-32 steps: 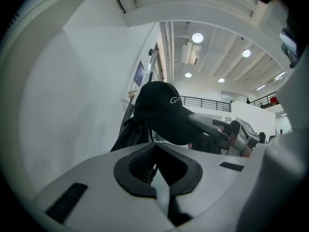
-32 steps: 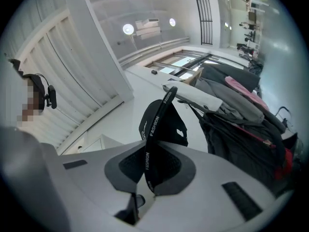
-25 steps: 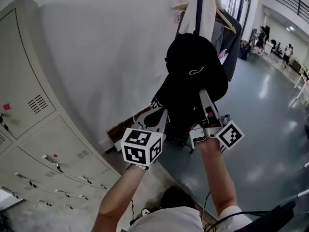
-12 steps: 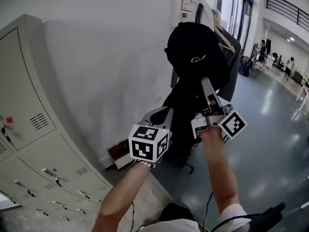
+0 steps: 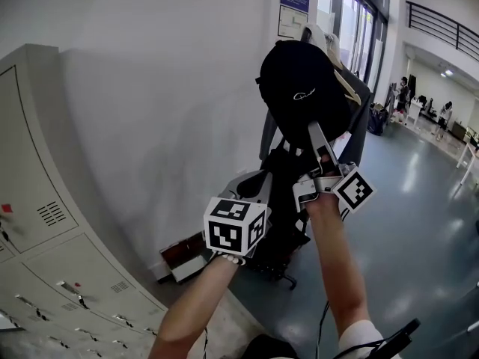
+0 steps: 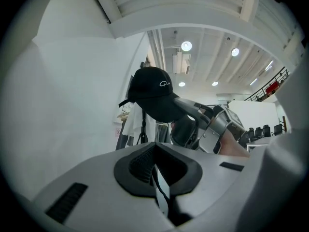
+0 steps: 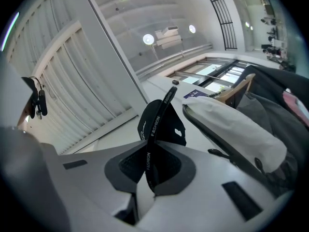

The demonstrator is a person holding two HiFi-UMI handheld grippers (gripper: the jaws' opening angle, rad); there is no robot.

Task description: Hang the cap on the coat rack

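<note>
The cap [image 5: 303, 88] is black with a small white stitched mark on its crown. It is up in the air, right in front of the loaded coat rack [image 5: 287, 277] and not yet on it. In the head view it sits at 12 o'clock from my right gripper [image 5: 316, 134], which points steeply upward. My right jaws are clenched on the cap; the right gripper view shows a thin black edge of it, lettered FASHION, pinched between the pads.

Just behind the cap, at about 1 o'clock, a white garment [image 5: 320, 32] hangs on the rack. A wooden hanger [image 5: 348, 92] and a dark coat [image 5: 361, 114] hang at 3 o'clock. In the right gripper view the white garment lies close at 3 o'clock from the cap.

My left gripper [image 5: 260, 184] is lower, at 7 o'clock from the cap, and apart from it. Its jaws are pressed together with nothing in them. In its own view the cap hangs at 12 o'clock.

Grey lockers [image 5: 37, 200] stand along the white wall at 8 o'clock. A glossy floor [image 5: 419, 230] spreads out at 4 o'clock.
</note>
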